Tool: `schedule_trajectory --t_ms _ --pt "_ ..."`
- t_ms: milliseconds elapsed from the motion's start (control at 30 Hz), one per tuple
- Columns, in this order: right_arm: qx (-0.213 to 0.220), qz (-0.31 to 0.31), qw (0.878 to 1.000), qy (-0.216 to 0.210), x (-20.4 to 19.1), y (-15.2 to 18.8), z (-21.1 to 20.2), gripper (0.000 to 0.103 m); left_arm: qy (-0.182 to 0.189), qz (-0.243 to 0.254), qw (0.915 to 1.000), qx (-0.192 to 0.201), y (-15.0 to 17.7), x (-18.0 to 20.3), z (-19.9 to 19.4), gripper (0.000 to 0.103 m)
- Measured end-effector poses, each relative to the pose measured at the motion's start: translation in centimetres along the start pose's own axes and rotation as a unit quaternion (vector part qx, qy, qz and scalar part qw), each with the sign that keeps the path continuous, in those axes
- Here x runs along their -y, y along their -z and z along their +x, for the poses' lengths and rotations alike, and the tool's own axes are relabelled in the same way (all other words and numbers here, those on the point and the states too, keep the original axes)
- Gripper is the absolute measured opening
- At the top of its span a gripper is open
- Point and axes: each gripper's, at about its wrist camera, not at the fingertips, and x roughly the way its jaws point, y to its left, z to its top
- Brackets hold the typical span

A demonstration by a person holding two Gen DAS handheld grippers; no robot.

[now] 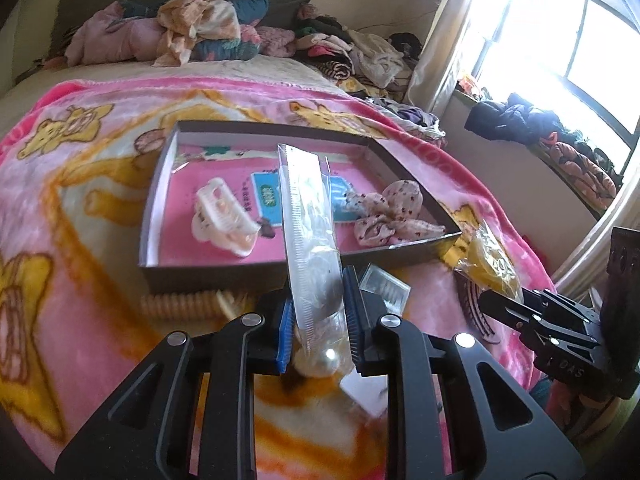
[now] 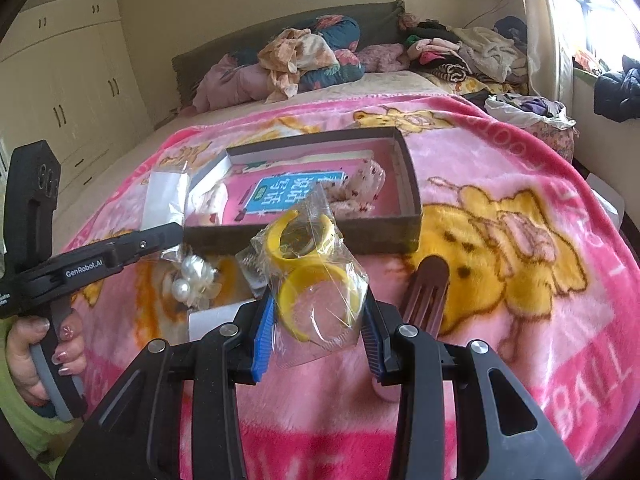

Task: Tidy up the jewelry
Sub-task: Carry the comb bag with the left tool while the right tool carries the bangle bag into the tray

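My left gripper point(image 1: 318, 320) is shut on a clear bag of pearl jewelry point(image 1: 312, 240), held just in front of the dark open box point(image 1: 208, 270) on the pink blanket. The same bag and gripper point(image 2: 168, 240) show at the left of the right wrist view, pearls point(image 2: 188, 284) hanging below. My right gripper point(image 2: 318, 328) is shut on a clear bag with yellow bangles point(image 2: 312, 280), near the box's front wall point(image 2: 380, 236). In the box lie a white hair claw point(image 1: 222, 216) and a floral scrunchie point(image 1: 394, 212).
A cream comb point(image 1: 184, 304) and a small clear packet point(image 1: 384, 286) lie before the box. A brown hair clip point(image 2: 426, 292) lies right of my right gripper. Clothes point(image 2: 304, 56) pile at the bed's far end. A window point(image 1: 560, 28) is at the right.
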Motion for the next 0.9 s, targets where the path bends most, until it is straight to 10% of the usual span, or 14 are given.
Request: schedule_trajectory --t_ms 900 --pt "0.021 0.02 0.999 0.037 2.5 -6.3 3.3 0.036 0.007 0.013 0.9998 0.012 -5.5 1.0 4.7 0.015"
